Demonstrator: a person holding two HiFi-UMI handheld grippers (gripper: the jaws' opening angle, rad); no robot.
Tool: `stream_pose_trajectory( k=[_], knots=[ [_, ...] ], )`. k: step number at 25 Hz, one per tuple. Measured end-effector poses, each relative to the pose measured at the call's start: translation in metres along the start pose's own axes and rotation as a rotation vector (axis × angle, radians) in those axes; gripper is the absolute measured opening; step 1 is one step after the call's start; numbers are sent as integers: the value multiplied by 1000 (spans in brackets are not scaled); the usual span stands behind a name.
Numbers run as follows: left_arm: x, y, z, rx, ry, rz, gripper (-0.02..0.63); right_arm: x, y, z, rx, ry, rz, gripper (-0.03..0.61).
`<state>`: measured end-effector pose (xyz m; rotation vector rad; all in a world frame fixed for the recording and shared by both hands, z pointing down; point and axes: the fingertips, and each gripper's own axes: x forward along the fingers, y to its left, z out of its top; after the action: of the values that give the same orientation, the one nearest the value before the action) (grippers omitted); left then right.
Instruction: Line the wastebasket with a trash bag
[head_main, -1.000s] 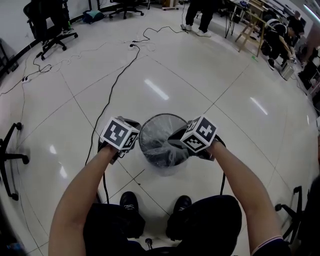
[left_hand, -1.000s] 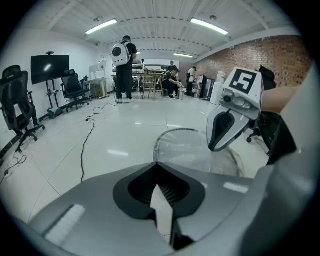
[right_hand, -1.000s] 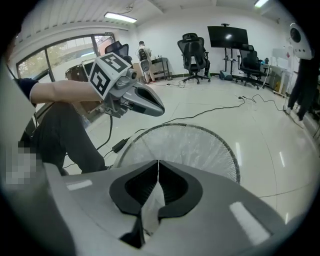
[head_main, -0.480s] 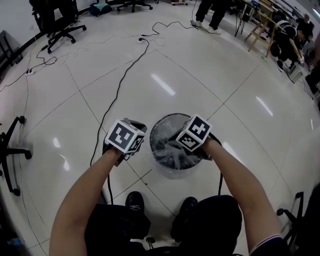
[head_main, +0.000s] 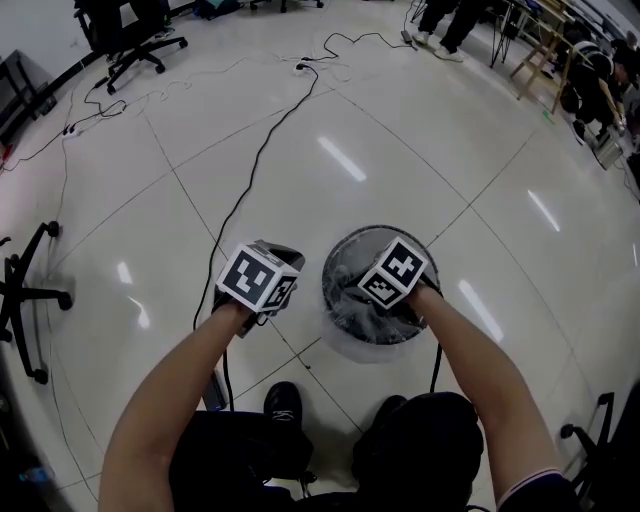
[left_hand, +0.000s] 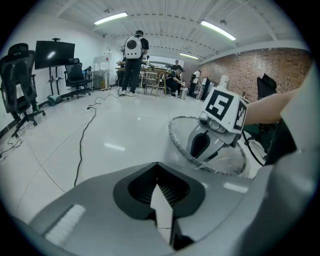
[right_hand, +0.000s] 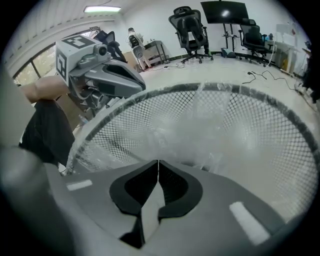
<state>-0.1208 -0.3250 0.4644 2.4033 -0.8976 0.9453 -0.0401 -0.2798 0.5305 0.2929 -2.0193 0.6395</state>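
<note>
The round wire-mesh wastebasket (head_main: 343, 253) stands on the floor in front of my feet, with a clear trash bag (head_main: 354, 313) crumpled inside and draped over its near rim. My right gripper (head_main: 381, 298) dips into the basket's mouth at the near right, jaws shut. In the right gripper view the bag's film (right_hand: 210, 127) lies just ahead of the tips (right_hand: 158, 162), and none shows between them. My left gripper (head_main: 284, 253) hovers just left of the basket, outside it, shut and empty. The left gripper view shows the rim (left_hand: 173, 138) and the right gripper (left_hand: 201, 146) beyond its tips (left_hand: 159, 166).
A black cable (head_main: 250, 180) runs across the white tiled floor from the far side toward my left hand. Office chair bases stand at the left (head_main: 30, 292) and lower right (head_main: 592, 440). My shoes (head_main: 286, 402) are just behind the basket. People stand far off at the top right.
Both grippers have sunk toward the floor. The right one has moved from above the basket's right rim down into its mouth. The left stays beside the basket. Both stay shut.
</note>
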Motion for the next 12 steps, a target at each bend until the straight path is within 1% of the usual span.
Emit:
stream_pose_trajectory(
  k=[12],
  knots=[
    [7, -12, -4, -5, 17, -20, 12, 28, -8, -1, 34, -36, 28, 9]
  ],
)
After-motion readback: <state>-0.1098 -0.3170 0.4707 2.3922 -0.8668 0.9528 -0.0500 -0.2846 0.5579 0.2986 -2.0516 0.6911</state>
